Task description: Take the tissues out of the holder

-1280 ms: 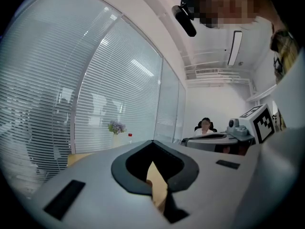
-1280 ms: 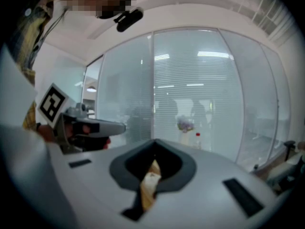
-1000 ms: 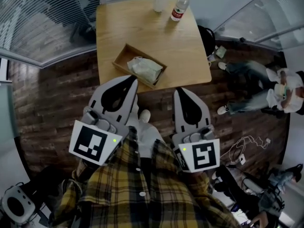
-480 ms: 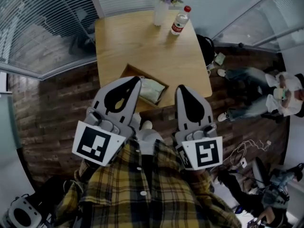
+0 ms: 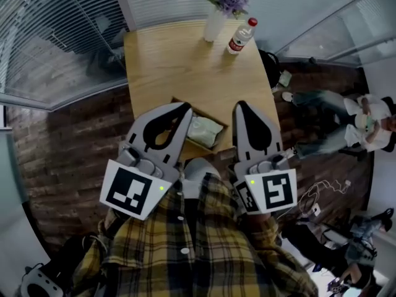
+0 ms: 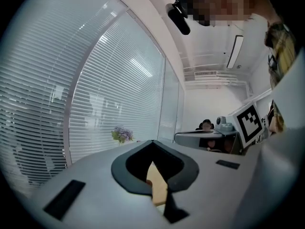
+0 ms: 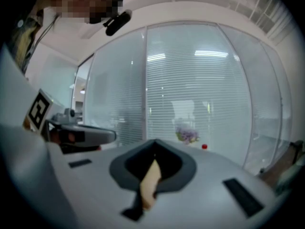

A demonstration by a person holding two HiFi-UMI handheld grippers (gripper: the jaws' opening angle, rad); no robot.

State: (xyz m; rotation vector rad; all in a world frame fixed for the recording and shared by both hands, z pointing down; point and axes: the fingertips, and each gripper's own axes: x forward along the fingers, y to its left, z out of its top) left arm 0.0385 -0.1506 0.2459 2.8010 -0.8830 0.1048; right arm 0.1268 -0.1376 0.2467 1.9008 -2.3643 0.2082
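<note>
A wooden tissue holder (image 5: 199,148) lies near the front edge of the light wooden table (image 5: 179,60), with a pale pack of tissues (image 5: 205,130) inside it. My left gripper (image 5: 185,107) hangs over the holder's left part and hides that end; its jaws are shut and empty. My right gripper (image 5: 240,105) is just right of the holder, also shut with nothing in it. In the left gripper view the left gripper (image 6: 152,142) points at the blinds, and in the right gripper view the right gripper (image 7: 155,141) does the same.
A white vase of purple flowers (image 5: 218,11) and a red-capped water bottle (image 5: 241,36) stand at the table's far edge. Glass walls with blinds surround the table. A person (image 5: 362,119) sits to the right, with cables and bags on the dark floor.
Both grippers have moved forward towards the table. The left one now covers the holder's left end, and the right one has come level beside the holder.
</note>
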